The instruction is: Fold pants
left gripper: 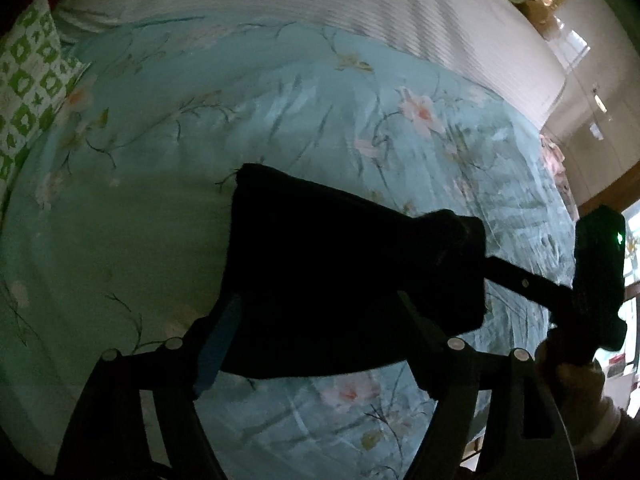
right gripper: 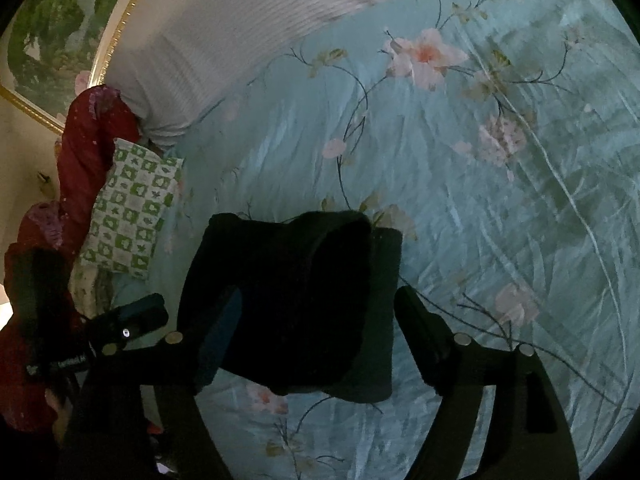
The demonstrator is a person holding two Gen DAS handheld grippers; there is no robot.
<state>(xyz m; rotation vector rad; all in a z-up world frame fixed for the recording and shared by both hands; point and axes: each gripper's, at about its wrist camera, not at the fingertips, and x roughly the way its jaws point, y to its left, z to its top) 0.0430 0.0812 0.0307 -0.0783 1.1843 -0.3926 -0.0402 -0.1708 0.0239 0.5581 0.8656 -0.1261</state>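
The black pants (left gripper: 340, 264) lie folded into a compact bundle on the light blue floral bedsheet (left gripper: 280, 120). My left gripper (left gripper: 320, 320) is open, its fingers spread to either side of the bundle's near edge. The other gripper's body (left gripper: 596, 280) shows at the right of the left wrist view, its finger reaching to the bundle. In the right wrist view the same bundle (right gripper: 296, 300) lies between the spread fingers of my right gripper (right gripper: 316, 332), which is open. The left gripper's body (right gripper: 132, 324) shows at the lower left there.
A green-and-white patterned pillow (right gripper: 128, 208) and a dark red cloth (right gripper: 88, 148) lie at the head of the bed. A white striped blanket (left gripper: 320, 4) runs along the far side. A framed picture (right gripper: 60, 32) hangs on the wall.
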